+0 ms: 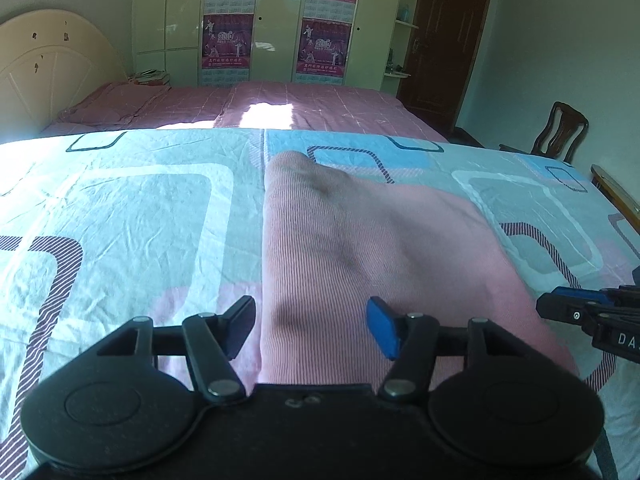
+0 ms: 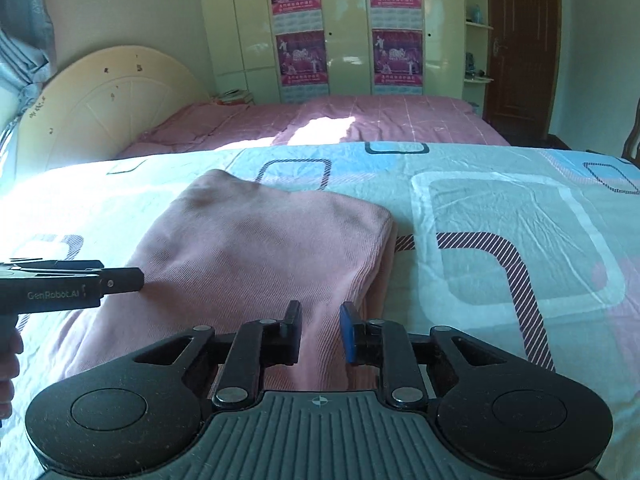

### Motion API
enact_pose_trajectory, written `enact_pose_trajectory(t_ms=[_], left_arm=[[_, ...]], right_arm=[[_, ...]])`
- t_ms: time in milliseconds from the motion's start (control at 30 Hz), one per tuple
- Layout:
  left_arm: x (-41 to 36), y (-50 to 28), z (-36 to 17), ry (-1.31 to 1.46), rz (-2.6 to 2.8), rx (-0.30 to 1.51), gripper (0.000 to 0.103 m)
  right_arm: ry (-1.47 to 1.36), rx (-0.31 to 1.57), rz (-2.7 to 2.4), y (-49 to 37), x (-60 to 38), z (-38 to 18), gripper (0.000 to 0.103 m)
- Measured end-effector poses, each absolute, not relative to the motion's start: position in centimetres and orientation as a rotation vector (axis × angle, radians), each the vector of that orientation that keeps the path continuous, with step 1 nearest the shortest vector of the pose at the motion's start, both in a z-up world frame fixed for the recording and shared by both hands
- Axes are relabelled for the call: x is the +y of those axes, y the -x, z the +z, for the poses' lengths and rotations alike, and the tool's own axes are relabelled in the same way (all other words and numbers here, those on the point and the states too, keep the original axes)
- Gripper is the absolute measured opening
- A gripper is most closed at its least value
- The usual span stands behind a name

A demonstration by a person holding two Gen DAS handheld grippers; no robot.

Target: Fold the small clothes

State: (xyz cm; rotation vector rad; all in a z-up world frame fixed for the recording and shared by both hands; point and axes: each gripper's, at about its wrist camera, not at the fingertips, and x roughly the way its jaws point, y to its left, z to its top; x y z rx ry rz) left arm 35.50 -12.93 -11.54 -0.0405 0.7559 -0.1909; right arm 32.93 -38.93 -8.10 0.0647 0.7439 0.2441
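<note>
A pink ribbed garment (image 1: 360, 248) lies folded flat on the patterned bedsheet (image 1: 132, 220). It also shows in the right wrist view (image 2: 256, 256). My left gripper (image 1: 312, 330) is open, its fingers spread over the garment's near left edge, holding nothing. My right gripper (image 2: 320, 330) is open with a narrow gap, hovering over the garment's near right edge, with no cloth between the pads. The right gripper shows at the right edge of the left wrist view (image 1: 592, 312). The left gripper shows at the left of the right wrist view (image 2: 80, 284).
The sheet (image 2: 500, 240) has blue, white and pink squares. Behind it is a bed with a pink cover (image 1: 280, 108), a cream headboard (image 1: 48, 68), a wardrobe with posters (image 1: 276, 20), a brown door (image 1: 448, 40) and a wooden chair (image 1: 560, 132).
</note>
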Motion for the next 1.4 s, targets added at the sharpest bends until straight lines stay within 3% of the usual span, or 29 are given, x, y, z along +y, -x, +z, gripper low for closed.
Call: enact_pose_trajectory(t_ms=[300, 333, 367, 433, 1267, 1400], left_arm=[[-13.0, -33.4, -14.4, 0.057, -0.204, 0.841, 0.055], [-13.0, -33.4, -14.7, 0.068, -0.202, 0.854, 0.055], [-12.9, -33.2, -14.8, 0.073, -0.201, 0.860, 0.056], [-13.0, -33.0, -14.8, 0.069, -0.203, 0.860, 0.055], [-14.7, -36.8, -11.0, 0.041, -0.164, 0.769, 0.061], [-14.9, -38.4, -11.4, 0.041, -0.130, 0.769, 0.070]], right_arm=[[0.030, 0.836, 0.234, -30.1, -37.9, -11.7, 0.021], [0.026, 0.851, 0.225, -30.0, -38.4, -12.2, 0.018], [0.018, 0.856, 0.220, -29.9, -38.8, -12.5, 0.009], [-0.011, 0.858, 0.211, -29.8, -39.3, -12.3, 0.007], [-0.093, 0.760, 0.229, -34.1, -39.4, -7.9, 0.008], [-0.100, 0.763, 0.221, -36.1, -39.6, -8.1, 0.008]])
